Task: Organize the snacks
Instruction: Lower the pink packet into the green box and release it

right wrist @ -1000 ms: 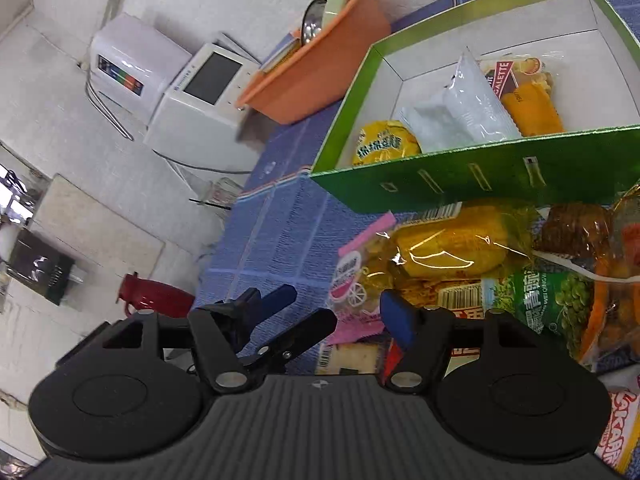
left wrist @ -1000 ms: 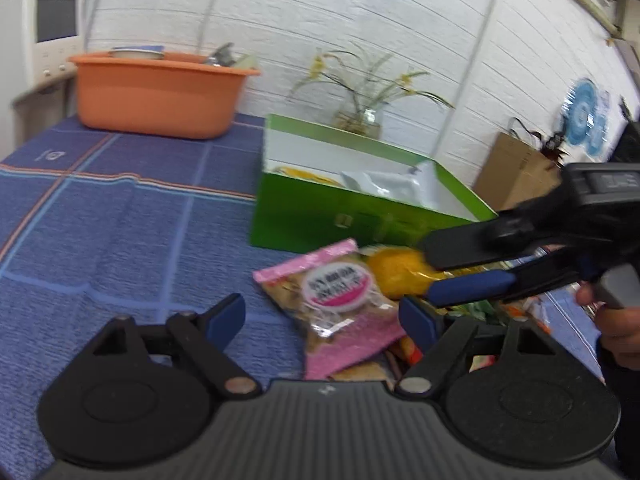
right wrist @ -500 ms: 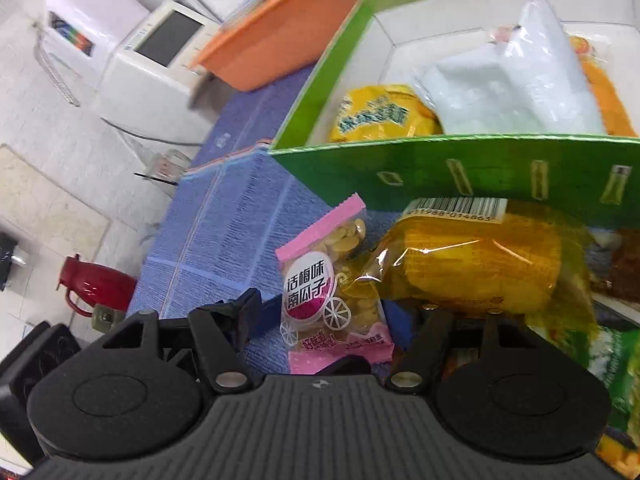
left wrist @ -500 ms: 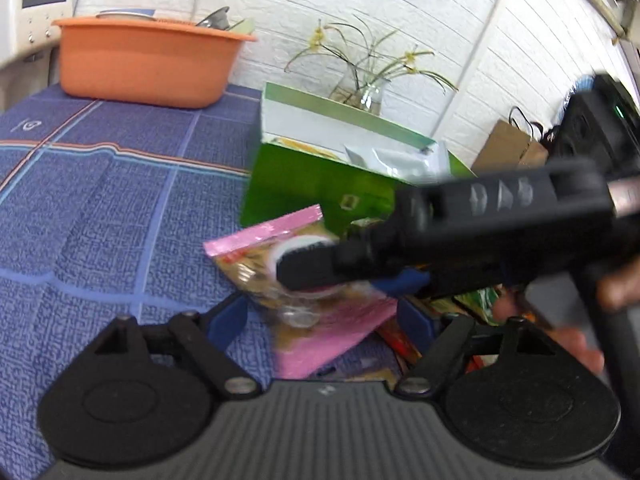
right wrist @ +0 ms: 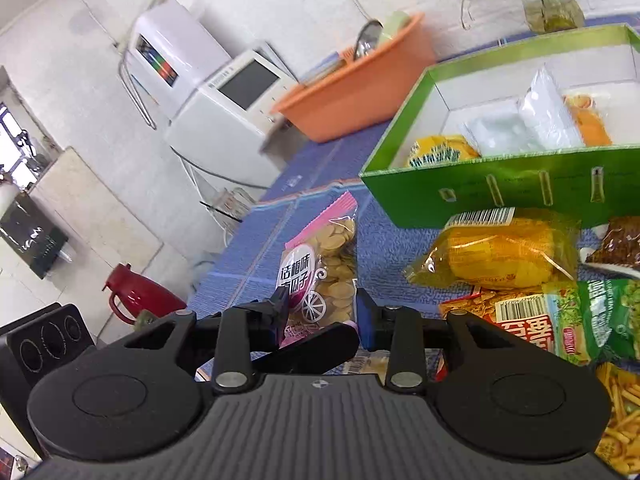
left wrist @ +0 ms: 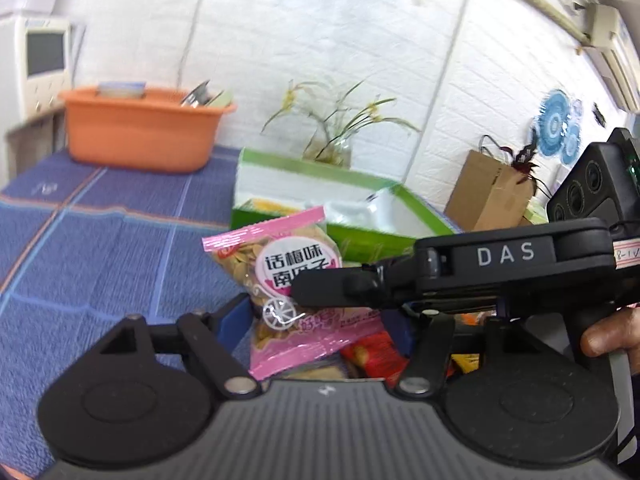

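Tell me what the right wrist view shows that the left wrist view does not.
Only the right wrist view shows the red jug and the green pea packet. Only the left wrist view shows the brown paper bag and the blue wall decoration. Both show the pink seed packet, the green box and the orange basin.

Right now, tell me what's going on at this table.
A person is sorting snacks with a handheld gripper in each hand. Both the left gripper and the right gripper have just been closing around the same pink packet of seeds, which sits between both pairs of fingers and looks lifted off the blue tablecloth. The green box behind already holds a few packets. A yellow snack bag and other packets still lie in front of the box.
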Available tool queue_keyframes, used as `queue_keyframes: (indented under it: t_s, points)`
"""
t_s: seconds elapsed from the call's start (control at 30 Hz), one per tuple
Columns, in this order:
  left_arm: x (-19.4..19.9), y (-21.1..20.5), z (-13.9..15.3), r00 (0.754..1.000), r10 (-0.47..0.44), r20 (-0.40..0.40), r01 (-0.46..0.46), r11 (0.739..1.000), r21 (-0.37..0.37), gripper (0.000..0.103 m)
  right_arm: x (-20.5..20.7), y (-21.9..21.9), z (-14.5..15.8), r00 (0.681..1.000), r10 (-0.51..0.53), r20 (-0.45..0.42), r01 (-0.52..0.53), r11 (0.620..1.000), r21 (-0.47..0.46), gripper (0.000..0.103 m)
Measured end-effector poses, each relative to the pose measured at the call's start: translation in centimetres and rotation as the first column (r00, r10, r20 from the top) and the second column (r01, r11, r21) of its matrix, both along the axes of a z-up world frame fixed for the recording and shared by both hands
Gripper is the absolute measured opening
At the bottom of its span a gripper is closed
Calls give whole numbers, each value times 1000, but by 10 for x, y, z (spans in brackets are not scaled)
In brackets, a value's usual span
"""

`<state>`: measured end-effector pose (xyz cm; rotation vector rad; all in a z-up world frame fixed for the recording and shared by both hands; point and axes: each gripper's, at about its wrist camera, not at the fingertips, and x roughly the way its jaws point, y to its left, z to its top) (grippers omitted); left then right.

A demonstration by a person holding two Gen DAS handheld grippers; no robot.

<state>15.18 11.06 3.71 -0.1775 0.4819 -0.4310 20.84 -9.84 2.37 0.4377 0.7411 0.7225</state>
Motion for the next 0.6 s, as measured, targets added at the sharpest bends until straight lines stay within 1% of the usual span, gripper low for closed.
queue_keyframes:
  t_s: [0.17,0.27,0.33,0.4,0.43,0.5,0.53,0.6]
  points:
    - [7,-20,18,997,-58,57,56,998,41,63,1,-12,16,997,-52,60,50,998,28,62]
    - [21,-38,33,991,-90,99,83,994,77,62,7,-30,28,990,-91,105,86,995,48,62]
    - [34,-53,45,985,-111,135,98,990,100,62,15,-41,39,983,-117,144,112,993,44,62]
    - [49,-68,55,979,-134,156,120,988,97,63,21,-52,51,966,-150,212,149,989,17,62]
    - [59,-75,59,975,-152,159,139,986,90,63,22,-57,55,951,-176,253,182,983,0,62]
    - [75,-90,61,967,-191,167,180,980,83,63,22,-65,57,912,-234,338,257,966,-24,62]
    - [82,-99,60,964,-205,169,190,977,100,64,26,-70,55,900,-257,353,289,956,-41,62]
    - [95,-118,54,963,-219,158,200,971,129,65,38,-79,48,891,-283,356,327,942,-70,62]
